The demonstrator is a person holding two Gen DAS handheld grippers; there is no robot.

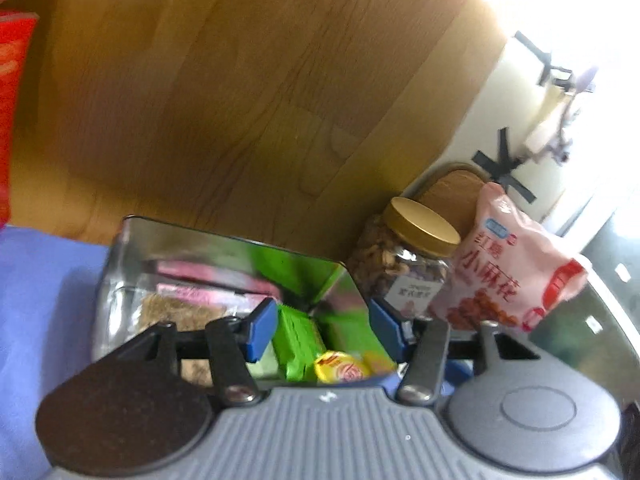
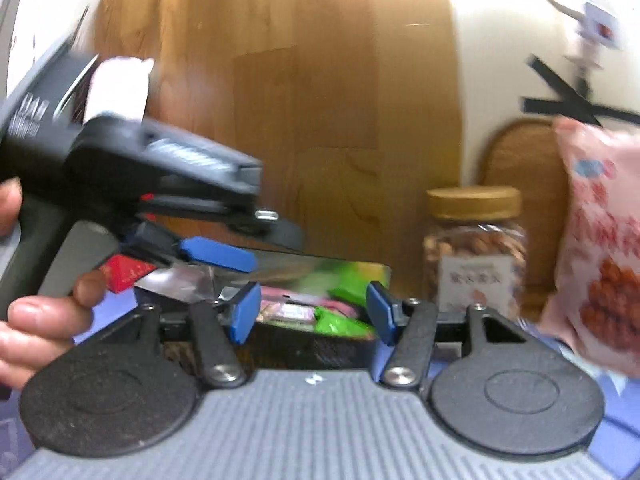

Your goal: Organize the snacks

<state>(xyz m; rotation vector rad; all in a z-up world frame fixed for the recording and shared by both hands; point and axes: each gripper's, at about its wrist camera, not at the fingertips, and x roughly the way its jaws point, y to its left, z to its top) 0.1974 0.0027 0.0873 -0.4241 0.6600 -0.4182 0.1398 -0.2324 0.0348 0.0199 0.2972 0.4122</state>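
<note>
An open metal tin point(image 1: 120, 264) sits on a blue cloth and holds pink bars, green packets point(image 1: 298, 340) and a yellow sweet point(image 1: 340, 368). My left gripper point(image 1: 324, 328) is open and empty, its blue fingers just above the tin's near right part. In the right wrist view my right gripper point(image 2: 308, 312) is open and empty at the tin's near rim point(image 2: 320, 350). The left gripper point(image 2: 216, 254), held in a hand, reaches over the tin from the left. A nut jar with a gold lid point(image 1: 404, 256) point(image 2: 474, 248) and a pink snack bag point(image 1: 516, 264) point(image 2: 600, 248) stand right of the tin.
A wooden wall panel point(image 1: 248, 92) rises behind the tin. A red box point(image 1: 12, 100) is at the far left. A cream surface with black tape crosses point(image 1: 502, 168) and a small wooden board point(image 2: 520, 184) lie behind the jar and bag.
</note>
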